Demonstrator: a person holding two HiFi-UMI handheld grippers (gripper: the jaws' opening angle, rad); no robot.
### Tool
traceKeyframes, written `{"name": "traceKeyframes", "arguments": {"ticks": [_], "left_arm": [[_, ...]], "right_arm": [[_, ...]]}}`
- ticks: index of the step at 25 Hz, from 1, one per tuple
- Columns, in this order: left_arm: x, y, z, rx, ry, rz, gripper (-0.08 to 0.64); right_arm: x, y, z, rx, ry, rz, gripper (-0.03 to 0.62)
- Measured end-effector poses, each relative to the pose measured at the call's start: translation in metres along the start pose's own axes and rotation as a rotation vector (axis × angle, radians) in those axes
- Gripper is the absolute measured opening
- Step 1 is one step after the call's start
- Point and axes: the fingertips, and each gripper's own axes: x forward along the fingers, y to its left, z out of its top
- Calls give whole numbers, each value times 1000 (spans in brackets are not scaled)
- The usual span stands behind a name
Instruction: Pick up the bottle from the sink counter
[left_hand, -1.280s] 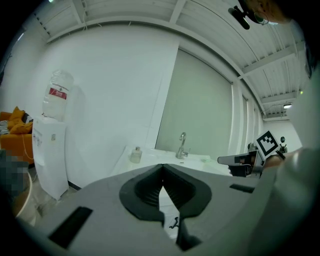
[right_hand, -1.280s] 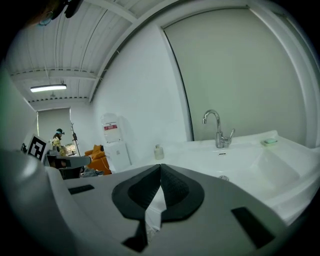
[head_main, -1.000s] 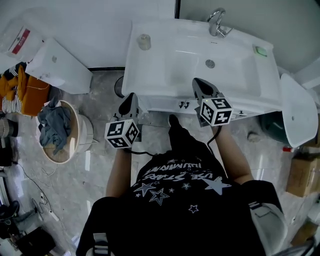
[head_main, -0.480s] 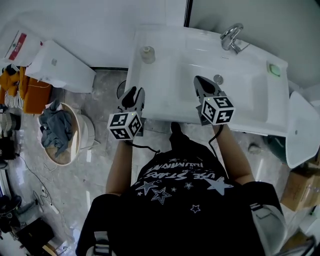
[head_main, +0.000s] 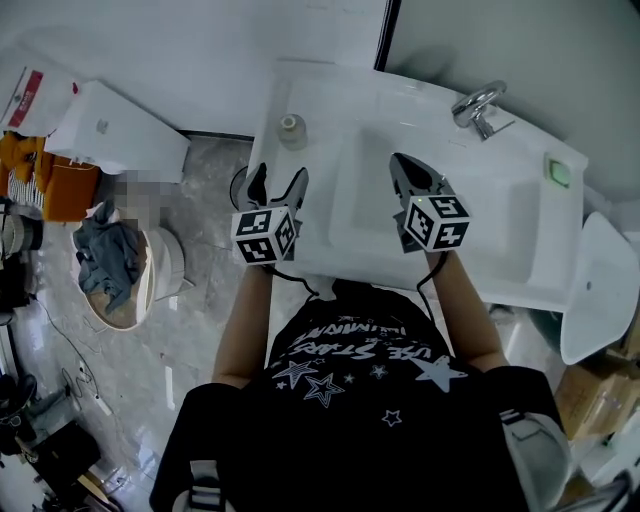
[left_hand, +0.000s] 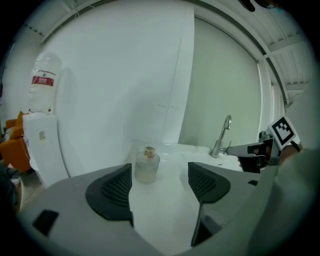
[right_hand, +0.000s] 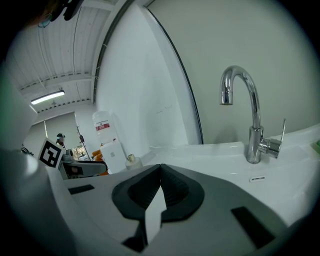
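1. Bottle (head_main: 291, 130): a small, squat, frosted one with a pale gold cap; it stands upright on the left rear corner of the white sink counter (head_main: 318, 92), just beside the wall, untouched by either gripper.
2. In the left gripper view the bottle (left_hand: 147, 167) shows through the gap between the two jaws, nearer the left one; it stands ahead of their tips, not between the pads.
3. The left gripper (head_main: 277, 180) hovers over the counter's front left edge and points towards the bottle; its jaws are opening and already stand wide apart, with only bare counter between them (left_hand: 160, 174).
4. The right gripper (head_main: 400, 163) hangs over the basin (head_main: 370, 190), to the right of the left one; its jaws are pressed together with nothing between them (right_hand: 160, 172).
5. Each gripper carries a marker cube (head_main: 266, 235), and the person's bare forearms run back from both to a black shirt printed with stars (head_main: 370, 400).
6. A chrome tap (head_main: 478, 105) rises at the back of the basin, right of the bottle and well apart from it; in the right gripper view the tap (right_hand: 250, 120) stands ahead and to the right, and the bottle (right_hand: 131, 160) sits far off to the left.
7. A small green item (head_main: 558, 170) lies on the counter's right side.
8. On the floor left of the counter sit a white box (head_main: 110, 130) and a round basket (head_main: 150, 285) with a grey cloth (head_main: 105, 265) in it.
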Motion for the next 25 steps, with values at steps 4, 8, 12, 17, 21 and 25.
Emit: {"name": "traceKeyframes", "arguments": {"ticks": [4, 8, 12, 17, 21, 25], "left_arm": [[28, 9, 1, -3, 24, 56, 345], [50, 16, -2, -5, 47, 80, 350], [73, 22, -8, -2, 85, 120, 356], [93, 28, -13, 19, 115, 167, 357], [105, 32, -14, 14, 128, 179, 357], [117, 34, -15, 23, 144, 190, 357]], "right_arm": [[16, -11, 0, 12, 16, 12, 6], [28, -21, -3, 28, 27, 20, 6], [39, -35, -7, 48, 45, 20, 6], [50, -52, -13, 71, 61, 6, 6], [56, -56, -15, 79, 70, 6, 6], [59, -61, -15, 84, 73, 8, 6]]}}
